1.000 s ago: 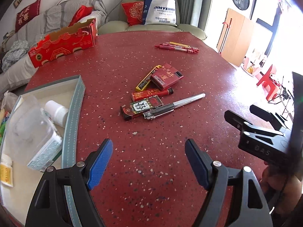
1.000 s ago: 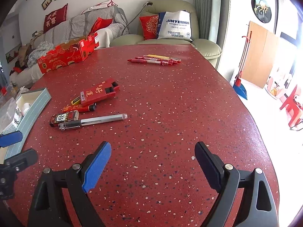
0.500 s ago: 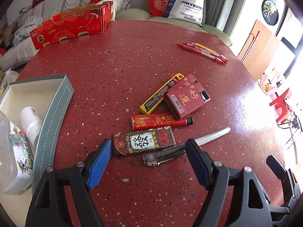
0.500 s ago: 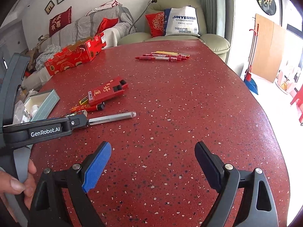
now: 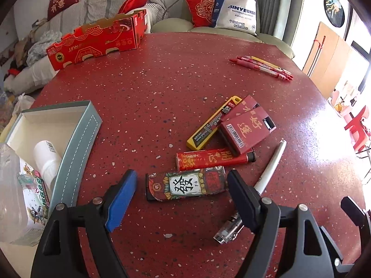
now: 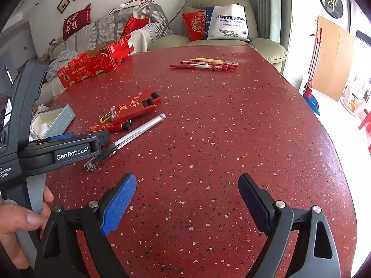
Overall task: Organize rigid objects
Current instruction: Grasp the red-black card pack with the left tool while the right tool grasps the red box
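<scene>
I have the red speckled surface [image 5: 162,88] ahead of me, with the clutter bunched just in front of my left claw [image 5: 182,193]. That claw stands wide and holds nothing; it straddles the dark patterned lighter [image 5: 186,186], whose two ends lie close to the pads without touching them.

My right claw [image 6: 187,200] is wide too, empty, hanging over a bare stretch well apart from everything.

The risk, as I judge it: the right-hand pad of my left claw sits over the silver pen [image 5: 270,170], which runs under it. If I close here I may pinch the pen along with the lighter, or flick it away. The red lighter [image 5: 215,159] lies just beside the patterned one, so a skewed descent could knock it, and with it the red card box [image 5: 247,129] resting partly on it and the yellow blade case [image 5: 214,122].

Containers: the red fruit carton [image 5: 97,41] at the far edge is open-topped; I cannot see what is inside. The grey-blue box [image 5: 76,143] to my left holds a white bottle [image 5: 45,156], a printed packet [image 5: 38,190] and a clear plastic thing I cannot identify. The red markers [image 5: 262,68] lie loose, far off.
</scene>
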{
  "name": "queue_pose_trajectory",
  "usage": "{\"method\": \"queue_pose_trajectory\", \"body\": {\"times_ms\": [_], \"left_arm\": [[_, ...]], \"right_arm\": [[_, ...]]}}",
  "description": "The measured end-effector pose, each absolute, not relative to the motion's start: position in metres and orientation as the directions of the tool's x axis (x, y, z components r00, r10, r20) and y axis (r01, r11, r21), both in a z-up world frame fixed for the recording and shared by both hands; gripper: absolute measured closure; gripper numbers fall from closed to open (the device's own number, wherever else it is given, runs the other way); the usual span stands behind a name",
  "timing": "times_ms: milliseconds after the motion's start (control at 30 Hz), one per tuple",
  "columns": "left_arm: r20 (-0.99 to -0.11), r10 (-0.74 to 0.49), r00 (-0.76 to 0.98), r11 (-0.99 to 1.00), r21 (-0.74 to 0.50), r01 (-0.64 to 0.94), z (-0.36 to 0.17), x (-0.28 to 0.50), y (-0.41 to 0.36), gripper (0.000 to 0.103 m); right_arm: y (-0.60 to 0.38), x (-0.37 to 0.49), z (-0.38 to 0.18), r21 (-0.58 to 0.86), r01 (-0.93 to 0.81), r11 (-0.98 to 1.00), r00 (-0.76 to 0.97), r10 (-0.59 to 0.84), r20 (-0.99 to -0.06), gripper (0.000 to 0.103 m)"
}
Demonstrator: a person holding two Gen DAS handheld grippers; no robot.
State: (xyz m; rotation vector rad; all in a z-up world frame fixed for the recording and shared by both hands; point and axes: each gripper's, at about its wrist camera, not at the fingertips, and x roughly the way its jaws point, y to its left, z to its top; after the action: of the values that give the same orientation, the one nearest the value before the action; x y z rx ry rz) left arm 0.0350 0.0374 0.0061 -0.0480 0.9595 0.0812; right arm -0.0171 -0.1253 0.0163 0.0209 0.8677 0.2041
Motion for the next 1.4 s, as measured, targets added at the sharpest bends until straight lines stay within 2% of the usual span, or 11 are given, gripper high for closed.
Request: {"method": "queue_pose_trajectory", "body": {"times_ms": [167,333,500,600,833,900,933,967,1333,1367,1400], "left_arm": [[-0.806,0.035,0.591,0.998,-0.007,-0.069,0.005,0.032,0.039,0.022],[-0.8,0.042,0.598,0.997,-0.005,-0.077,0.005,0.031,0.038,0.022],[-0.793,0.036,0.608,0.989,-0.06,-0.136,0.007,0.028,0.055,0.023],[-0.794,0.038,0.607,0.99,-0.051,-0.128,0.006,0.027,0.053,0.023],[-0.793,0.025,0.609,0.991,-0.058,-0.117,0.007,0.024,0.055,0.023],[-0.792,0.018,0.61,0.991,-0.067,-0.116,0.007,0.024,0.056,0.023],[-0.793,0.022,0.609,0.992,-0.061,-0.115,0.007,0.024,0.055,0.023],[-0.793,0.024,0.609,0.992,-0.055,-0.112,0.007,0.024,0.053,0.023],[-0.791,0.019,0.612,0.994,-0.05,-0.095,0.007,0.026,0.05,0.024],[-0.792,0.019,0.611,0.995,-0.047,-0.092,0.007,0.025,0.05,0.024],[-0.791,0.022,0.612,0.995,-0.044,-0.092,0.007,0.024,0.05,0.029]], "right_arm": [[-0.125,-0.015,0.021,0.101,-0.177,0.979,0.646,0.193,-0.739,0.012],[-0.111,0.014,0.033,0.139,-0.291,0.947,0.642,0.301,-0.705,0.012],[-0.089,0.06,0.03,0.15,-0.38,0.913,0.577,0.36,-0.733,0.012],[-0.076,0.078,0.022,0.17,-0.44,0.882,0.522,0.406,-0.75,0.012],[-0.043,0.088,0.013,0.106,-0.54,0.835,0.493,0.416,-0.764,0.012],[-0.036,0.091,0.009,0.071,-0.543,0.837,0.497,0.388,-0.776,0.013],[-0.034,0.092,0.005,0.074,-0.549,0.832,0.485,0.39,-0.783,0.019],[-0.036,0.093,0.005,0.088,-0.547,0.833,0.482,0.399,-0.78,0.032],[-0.078,0.066,0.02,0.103,-0.421,0.901,0.568,0.35,-0.745,0.033],[-0.083,0.061,0.023,0.098,-0.4,0.911,0.581,0.335,-0.742,0.033],[-0.089,0.055,0.025,0.093,-0.383,0.919,0.592,0.321,-0.739,0.033]]}}
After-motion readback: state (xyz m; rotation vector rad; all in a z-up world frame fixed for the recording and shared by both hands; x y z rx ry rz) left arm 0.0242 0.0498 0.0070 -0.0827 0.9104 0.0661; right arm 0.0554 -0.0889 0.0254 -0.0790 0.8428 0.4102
